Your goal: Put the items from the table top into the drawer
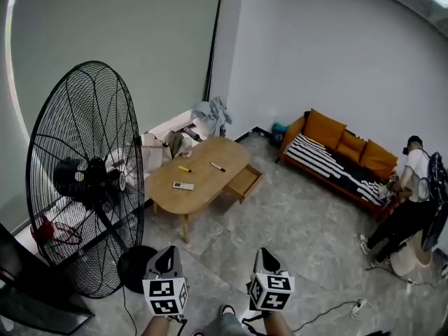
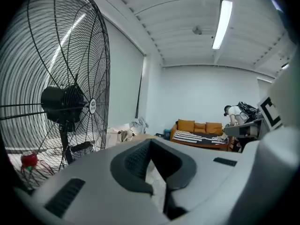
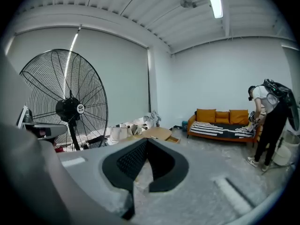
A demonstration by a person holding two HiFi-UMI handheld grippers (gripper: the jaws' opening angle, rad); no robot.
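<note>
A light wooden oval table point(image 1: 210, 156) stands several steps ahead. Its drawer point(image 1: 245, 182) is pulled out on the right side. On the top lie a yellow marker point(image 1: 184, 169), a black pen point(image 1: 218, 166) and a small white remote point(image 1: 183, 185). My left gripper point(image 1: 166, 253) and right gripper point(image 1: 264, 255) are held low at the frame's bottom, far short of the table. Both are shut with nothing between them. In the left gripper view the left gripper point(image 2: 150, 142) has its tips together. In the right gripper view the right gripper point(image 3: 146, 140) points toward the table point(image 3: 157, 133).
A big black floor fan point(image 1: 84, 180) stands close on the left, its round base point(image 1: 136, 266) just ahead of my left gripper. An orange sofa point(image 1: 343, 159) lines the right wall, with a person point(image 1: 406, 201) bending beside it. Boxes and cloth point(image 1: 185, 135) are piled behind the table.
</note>
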